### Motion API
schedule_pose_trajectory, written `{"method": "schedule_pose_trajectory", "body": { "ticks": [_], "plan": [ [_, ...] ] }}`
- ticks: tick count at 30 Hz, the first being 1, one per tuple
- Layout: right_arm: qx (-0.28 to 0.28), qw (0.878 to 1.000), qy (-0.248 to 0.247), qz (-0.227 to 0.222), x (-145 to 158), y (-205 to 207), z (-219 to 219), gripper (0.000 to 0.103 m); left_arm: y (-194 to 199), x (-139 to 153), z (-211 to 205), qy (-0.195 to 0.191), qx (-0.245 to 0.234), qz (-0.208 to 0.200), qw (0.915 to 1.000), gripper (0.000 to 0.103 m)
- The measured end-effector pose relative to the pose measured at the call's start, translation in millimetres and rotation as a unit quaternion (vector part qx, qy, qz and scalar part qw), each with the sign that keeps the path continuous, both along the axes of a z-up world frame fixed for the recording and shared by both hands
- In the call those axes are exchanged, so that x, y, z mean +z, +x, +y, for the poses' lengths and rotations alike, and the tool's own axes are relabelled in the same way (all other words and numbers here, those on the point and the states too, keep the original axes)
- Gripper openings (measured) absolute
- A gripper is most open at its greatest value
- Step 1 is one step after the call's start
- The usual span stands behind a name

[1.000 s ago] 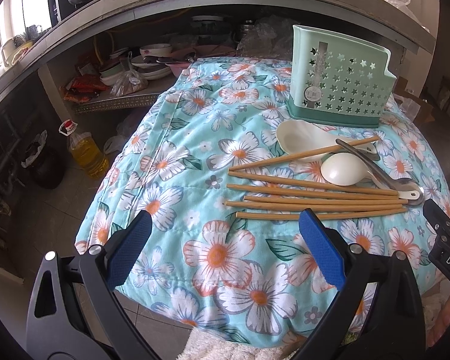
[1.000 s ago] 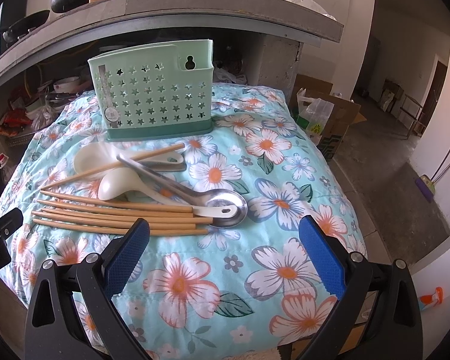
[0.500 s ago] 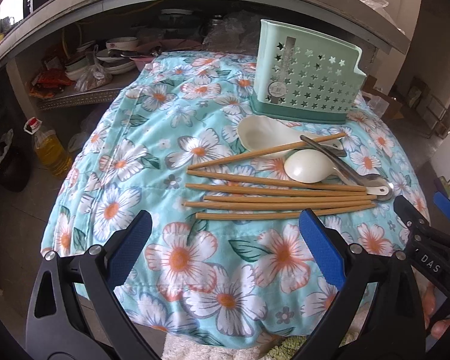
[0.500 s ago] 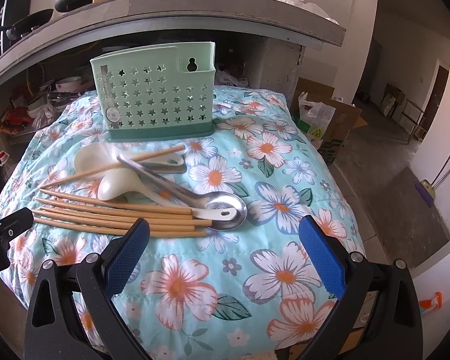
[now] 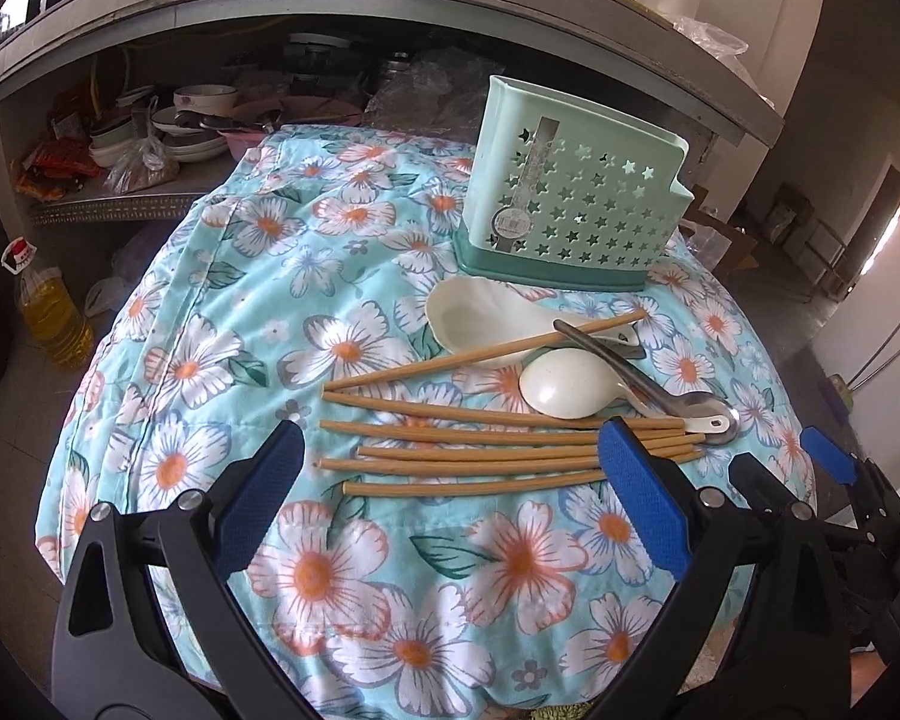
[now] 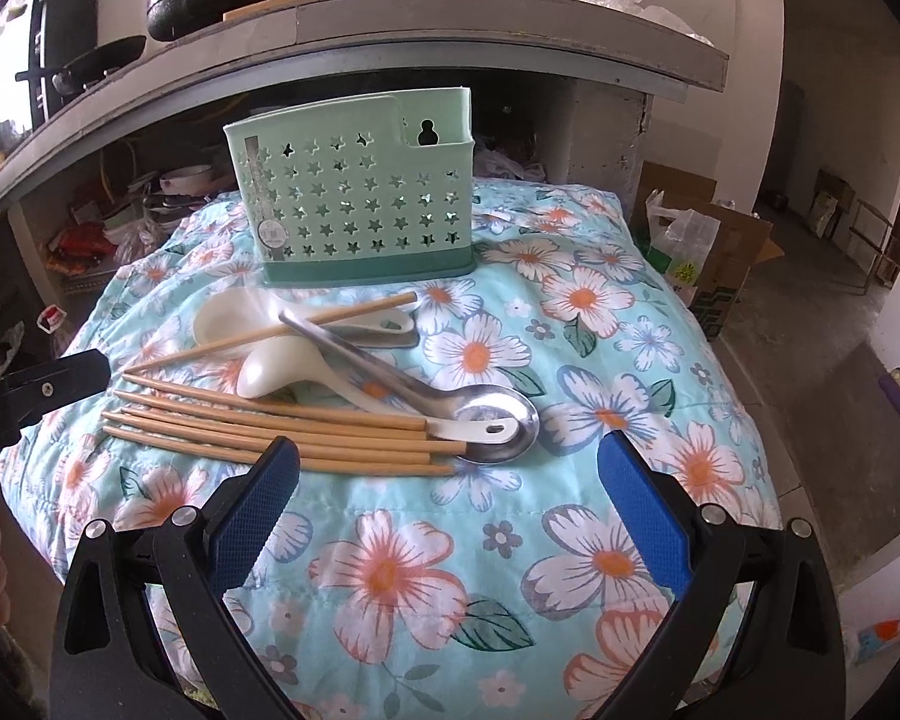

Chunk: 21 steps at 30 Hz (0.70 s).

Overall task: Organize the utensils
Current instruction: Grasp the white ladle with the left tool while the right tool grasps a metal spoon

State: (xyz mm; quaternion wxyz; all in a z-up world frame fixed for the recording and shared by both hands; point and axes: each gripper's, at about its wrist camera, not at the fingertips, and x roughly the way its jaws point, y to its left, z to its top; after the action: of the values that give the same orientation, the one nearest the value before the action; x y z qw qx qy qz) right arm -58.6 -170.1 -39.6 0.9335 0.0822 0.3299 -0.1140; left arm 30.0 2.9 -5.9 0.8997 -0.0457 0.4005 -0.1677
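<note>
Keyhole slot [image 6: 427, 131] on holder [image 6: 354, 204] shows from right wrist only.

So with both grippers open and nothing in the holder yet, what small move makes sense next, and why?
Probably lower the left gripper onto the chopsticks and close. They lie loose on the floral cloth right between its open blue pads, nearest of all the utensils, while the spoons overlap behind them. The green holder stands upright, and the right gripper holds nothing.
</note>
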Motion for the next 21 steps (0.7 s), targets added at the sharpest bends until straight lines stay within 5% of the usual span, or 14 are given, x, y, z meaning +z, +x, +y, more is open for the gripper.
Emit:
{"method": "schedule_pose_trajectory", "body": {
  "ticks": [12, 21],
  "plan": [
    [0.042, 0.998, 0.040, 0.004, -14, 14, -7, 0.097, 19, -1, -21, 0.024, -0.023, -0.028, 0.9990, 0.094],
    [0.057, 0.997, 0.051, -0.006, -18, 23, -13, 0.088, 24, -8, -57, 0.080, -0.092, -0.046, 0.9915, 0.062]
  ]
}}
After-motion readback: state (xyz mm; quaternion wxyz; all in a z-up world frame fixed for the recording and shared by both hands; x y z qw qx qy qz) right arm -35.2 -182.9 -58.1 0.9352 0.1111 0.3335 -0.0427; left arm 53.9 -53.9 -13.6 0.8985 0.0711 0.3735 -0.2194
